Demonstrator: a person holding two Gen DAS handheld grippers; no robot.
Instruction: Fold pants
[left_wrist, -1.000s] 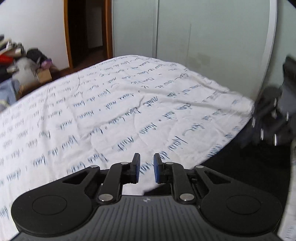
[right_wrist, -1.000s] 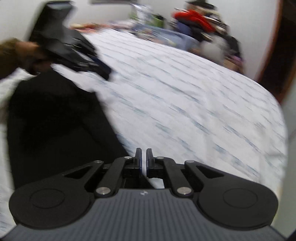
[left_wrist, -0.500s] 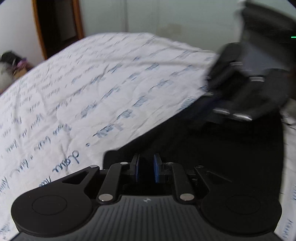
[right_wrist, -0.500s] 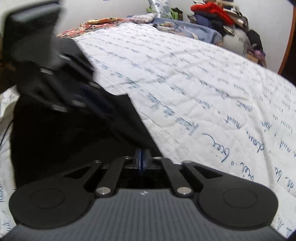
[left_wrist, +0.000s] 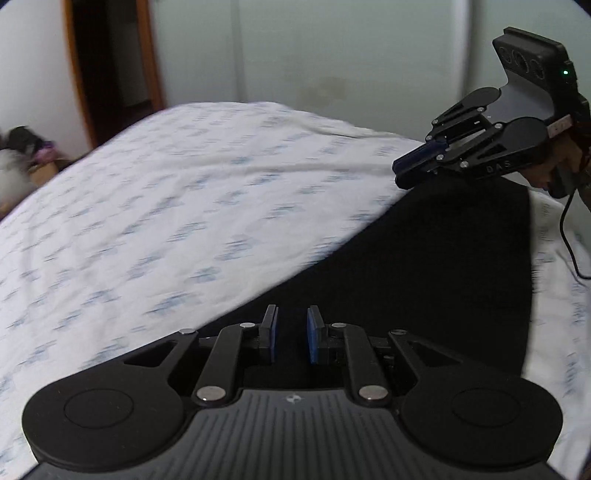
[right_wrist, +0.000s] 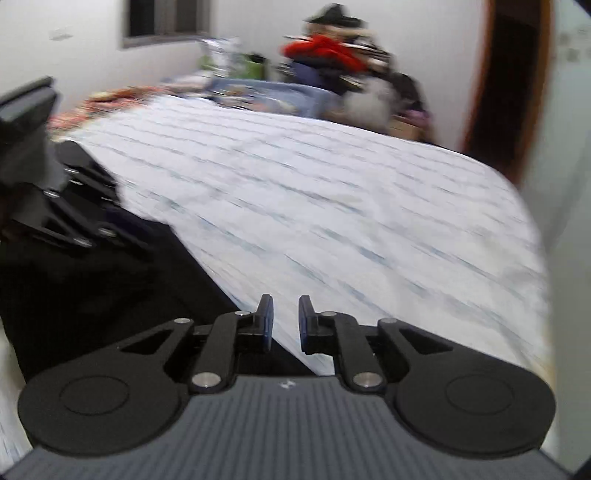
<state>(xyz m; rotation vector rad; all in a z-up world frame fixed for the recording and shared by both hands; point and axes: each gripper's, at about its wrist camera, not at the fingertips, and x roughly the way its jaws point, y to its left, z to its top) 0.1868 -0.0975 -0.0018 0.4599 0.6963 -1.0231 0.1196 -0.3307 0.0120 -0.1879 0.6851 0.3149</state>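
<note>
The black pants (left_wrist: 424, 266) lie flat on the white bed sheet with blue writing (left_wrist: 166, 206). In the left wrist view my left gripper (left_wrist: 290, 334) hovers over the near part of the pants, open and empty. The right gripper (left_wrist: 400, 173) shows at the upper right, above the pants' far edge. In the right wrist view my right gripper (right_wrist: 283, 325) is open and empty over the pants' edge (right_wrist: 92, 295), where black cloth meets the sheet (right_wrist: 351, 221). The left gripper's body (right_wrist: 55, 206) shows blurred at the left over the pants.
A pale wardrobe (left_wrist: 332, 55) stands behind the bed, with a dark doorway (left_wrist: 110, 66) to its left. A pile of clothes, one red (right_wrist: 325, 51), sits beyond the bed's far side. A cable (left_wrist: 569, 243) hangs from the right gripper.
The right gripper has opened and let go of the pants, lifting off their edge. The left gripper has opened a little wider and shifted over the pants. Both views are blurred by motion.
</note>
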